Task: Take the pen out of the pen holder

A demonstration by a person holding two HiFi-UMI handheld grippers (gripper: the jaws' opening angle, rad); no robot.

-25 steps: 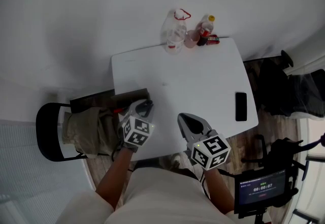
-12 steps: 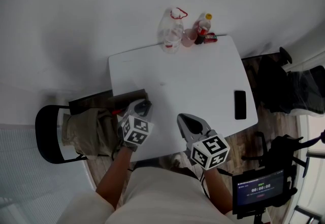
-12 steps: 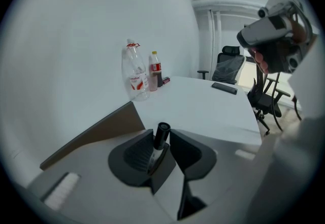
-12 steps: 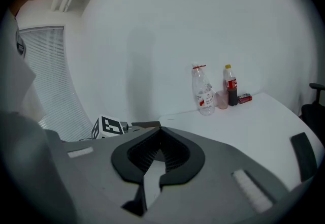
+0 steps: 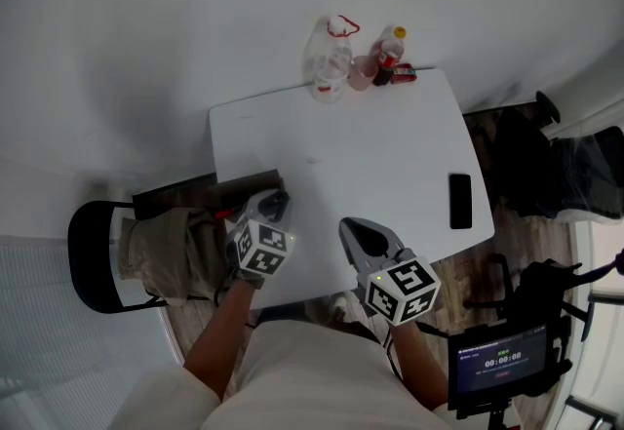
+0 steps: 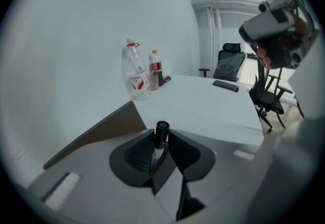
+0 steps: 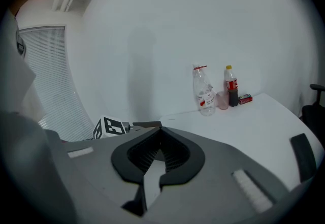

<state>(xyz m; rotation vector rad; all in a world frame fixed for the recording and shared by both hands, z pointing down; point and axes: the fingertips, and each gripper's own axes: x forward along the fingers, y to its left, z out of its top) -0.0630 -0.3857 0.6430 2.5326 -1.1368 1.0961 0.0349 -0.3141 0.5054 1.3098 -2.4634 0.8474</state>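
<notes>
My left gripper (image 5: 276,205) hovers over the left front edge of the white table (image 5: 390,155) and is shut on a pen. In the left gripper view the pen (image 6: 161,131) stands upright between the jaws of the left gripper (image 6: 160,139), its black cap up and its white barrel below. My right gripper (image 5: 355,229) sits by the table's front edge. In its own view the right gripper (image 7: 161,136) is shut with nothing between the jaws. I see no pen holder in any view.
A clear plastic bottle (image 5: 331,58), a pink cup (image 5: 363,74), a cola bottle (image 5: 392,53) and a small red item (image 5: 405,73) stand at the far edge. A black phone (image 5: 460,201) lies at the right. A dark brown board (image 5: 249,186) and a chair (image 5: 93,253) are on the left.
The head view has shifted slightly. Both grippers keep their places, and the left one still holds the pen.
</notes>
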